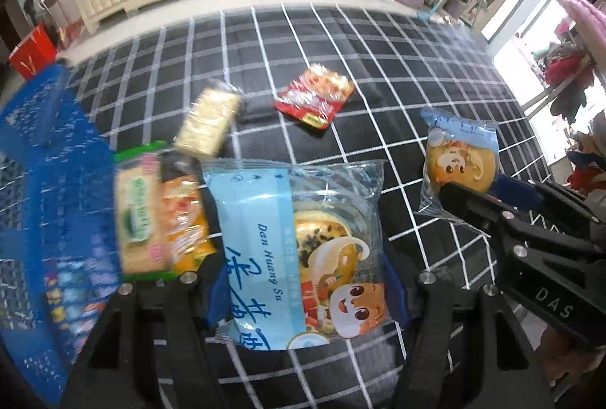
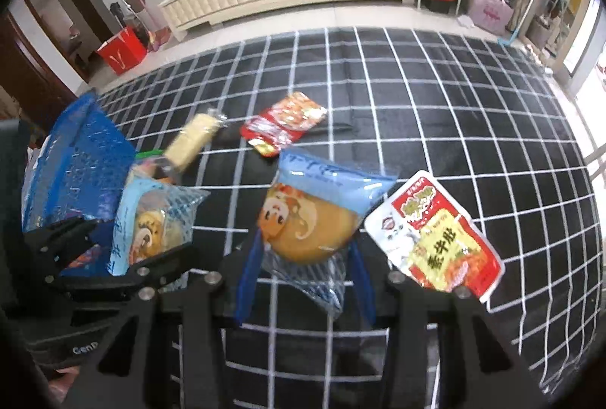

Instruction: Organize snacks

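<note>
From the left wrist view, the left gripper (image 1: 303, 280) has its jaws clamped on the big blue pastry pack (image 1: 299, 257), the blue pads pressing the wrapper's two sides, the pack lifted clear of the checked table (image 1: 378, 68). Risk here, as I judge it: the film is slick and puffed with air, so the pack could slide out or swing. Left of the jaws sits the blue mesh basket (image 1: 45, 181); its inside is blurred, so I cannot tell what it contains. A green-edged cracker pack (image 1: 151, 208) and a pale wafer pack (image 1: 208, 121) hang just by its rim, smeared by motion. Ahead of the jaws lies a red sachet (image 1: 314, 96). Over to the right wrist view: the right gripper (image 2: 303, 280) has a smaller blue pastry pack (image 2: 310, 219) between its jaws, pads on the lower wrapper, held by the crimped end. That thin hold could let the heavy cake tip forward. Right of these jaws lies a red-and-yellow snack pouch (image 2: 435, 234) on the table. The left gripper's load is close on the left, so the two packs could collide on the way to the basket.
</note>
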Available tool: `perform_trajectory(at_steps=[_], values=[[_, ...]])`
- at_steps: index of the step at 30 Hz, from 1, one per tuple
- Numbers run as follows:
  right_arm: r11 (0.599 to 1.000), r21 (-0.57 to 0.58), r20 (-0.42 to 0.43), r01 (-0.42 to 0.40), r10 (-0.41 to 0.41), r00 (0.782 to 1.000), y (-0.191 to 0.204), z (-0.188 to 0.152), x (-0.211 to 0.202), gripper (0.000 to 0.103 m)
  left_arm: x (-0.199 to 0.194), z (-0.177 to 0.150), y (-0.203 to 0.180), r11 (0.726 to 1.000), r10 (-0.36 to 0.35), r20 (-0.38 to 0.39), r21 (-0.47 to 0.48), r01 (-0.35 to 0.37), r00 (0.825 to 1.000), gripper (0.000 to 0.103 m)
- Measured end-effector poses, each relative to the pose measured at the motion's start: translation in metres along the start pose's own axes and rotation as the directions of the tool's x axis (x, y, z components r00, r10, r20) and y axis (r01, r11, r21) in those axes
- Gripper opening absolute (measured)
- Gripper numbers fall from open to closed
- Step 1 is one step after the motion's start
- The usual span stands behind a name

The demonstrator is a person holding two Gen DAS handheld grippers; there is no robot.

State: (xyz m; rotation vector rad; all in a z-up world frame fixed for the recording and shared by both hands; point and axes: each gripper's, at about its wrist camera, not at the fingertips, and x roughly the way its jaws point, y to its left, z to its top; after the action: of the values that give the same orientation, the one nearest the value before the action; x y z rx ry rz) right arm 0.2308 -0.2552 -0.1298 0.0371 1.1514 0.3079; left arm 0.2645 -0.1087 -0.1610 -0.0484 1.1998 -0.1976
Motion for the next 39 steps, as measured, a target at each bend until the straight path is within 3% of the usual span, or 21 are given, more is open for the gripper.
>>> perform_trajectory(at_steps=[9, 20, 27, 33, 39], values=[[0.996, -0.081, 0.093, -0.039, 0.046, 0.995, 0.065, 0.006, -0.058, 0.048, -0.111, -0.022, 0.043, 0.998, 0.059, 0.157, -0.019, -0.056, 0.986, 0.063], [0.965, -0.238, 0.138, -0.113, 0.149, 0.979, 0.163, 0.009, -0.092, 0.047, -0.185, -0.057, 0.112, 0.986, 0.155, 0.257, -0.097, -0.135, 0.954, 0.063], [0.943, -0.304, 0.097, -0.137, 0.173, 0.98, 0.204, 0.006, -0.083, 0.043, -0.192, -0.07, 0.151, 0.976, 0.192, 0.257, -0.15, -0.157, 0.947, 0.063], [0.916, -0.356, 0.026, -0.183, 0.206, 0.978, 0.242, 0.016, -0.049, 0.012, -0.175, -0.066, 0.183, 0.967, 0.206, 0.215, -0.192, -0.165, 0.955, 0.063], [0.892, -0.406, -0.003, -0.2, 0.218, 0.976, 0.27, 0.021, -0.026, 0.01, -0.156, -0.063, 0.212, 0.965, 0.197, 0.165, -0.209, -0.161, 0.966, 0.063]])
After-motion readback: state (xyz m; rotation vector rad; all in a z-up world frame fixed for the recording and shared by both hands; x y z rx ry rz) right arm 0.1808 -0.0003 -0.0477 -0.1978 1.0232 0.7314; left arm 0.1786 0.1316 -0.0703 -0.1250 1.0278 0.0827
